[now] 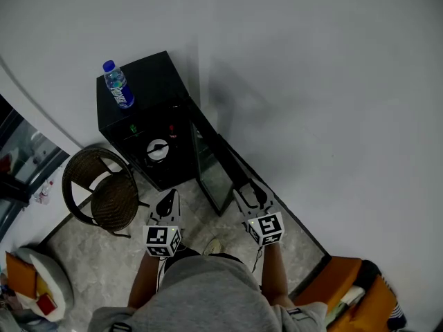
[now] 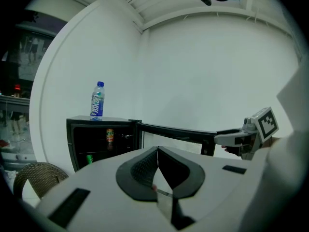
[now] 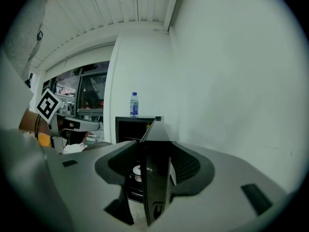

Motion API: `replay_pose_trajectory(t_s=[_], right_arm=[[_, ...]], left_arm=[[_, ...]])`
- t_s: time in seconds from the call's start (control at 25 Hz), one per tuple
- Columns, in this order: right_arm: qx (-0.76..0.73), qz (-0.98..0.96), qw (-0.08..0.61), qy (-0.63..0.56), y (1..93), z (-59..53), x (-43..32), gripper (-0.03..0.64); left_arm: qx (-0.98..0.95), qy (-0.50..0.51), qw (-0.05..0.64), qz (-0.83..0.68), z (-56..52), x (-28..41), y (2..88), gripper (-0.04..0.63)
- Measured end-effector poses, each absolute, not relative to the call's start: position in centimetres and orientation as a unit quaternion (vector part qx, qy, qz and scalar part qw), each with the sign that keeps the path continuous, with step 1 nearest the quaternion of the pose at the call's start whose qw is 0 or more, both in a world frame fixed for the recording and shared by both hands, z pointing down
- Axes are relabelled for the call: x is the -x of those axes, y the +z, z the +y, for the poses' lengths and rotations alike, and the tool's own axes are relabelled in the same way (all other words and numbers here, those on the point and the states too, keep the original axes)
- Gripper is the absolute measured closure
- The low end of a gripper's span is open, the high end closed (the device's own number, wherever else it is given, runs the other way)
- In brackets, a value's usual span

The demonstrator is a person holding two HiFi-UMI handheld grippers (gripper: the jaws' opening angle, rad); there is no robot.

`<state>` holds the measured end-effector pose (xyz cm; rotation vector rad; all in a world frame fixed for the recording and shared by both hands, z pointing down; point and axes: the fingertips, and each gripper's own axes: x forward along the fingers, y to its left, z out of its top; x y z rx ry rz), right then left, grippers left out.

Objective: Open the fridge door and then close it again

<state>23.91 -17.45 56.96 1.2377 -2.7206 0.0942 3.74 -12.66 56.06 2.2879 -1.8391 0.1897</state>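
Observation:
A small black fridge (image 1: 142, 99) stands against the white wall with its door (image 1: 216, 171) swung wide open toward me. A blue-capped water bottle (image 1: 117, 84) stands on top of it. My right gripper (image 1: 250, 194) sits at the door's free edge. In the right gripper view the door edge (image 3: 153, 129) stands upright between the right gripper's (image 3: 155, 151) spread jaws, which do not press on it. My left gripper (image 1: 166, 203) hovers in front of the open fridge (image 2: 96, 139), its jaws (image 2: 157, 166) closed together with nothing in them.
A round wicker chair (image 1: 100, 189) stands just left of the fridge. Cans and a white-lidded item (image 1: 158, 149) sit on the shelves inside. The white wall runs close along the right. An orange object (image 1: 353, 286) lies at lower right and cushions (image 1: 34, 279) at lower left.

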Motion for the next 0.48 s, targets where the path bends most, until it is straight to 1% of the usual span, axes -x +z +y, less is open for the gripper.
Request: replay_pose_trajectory(t_s=[0.48], right_arm=[[-0.396, -0.914, 0.079, 0.038, 56.8, -15.7, -21.6, 0.382]], left_arm=[[-0.77, 0.059, 0.112, -0.625, -11.7, -1.6, 56.4, 0.591]])
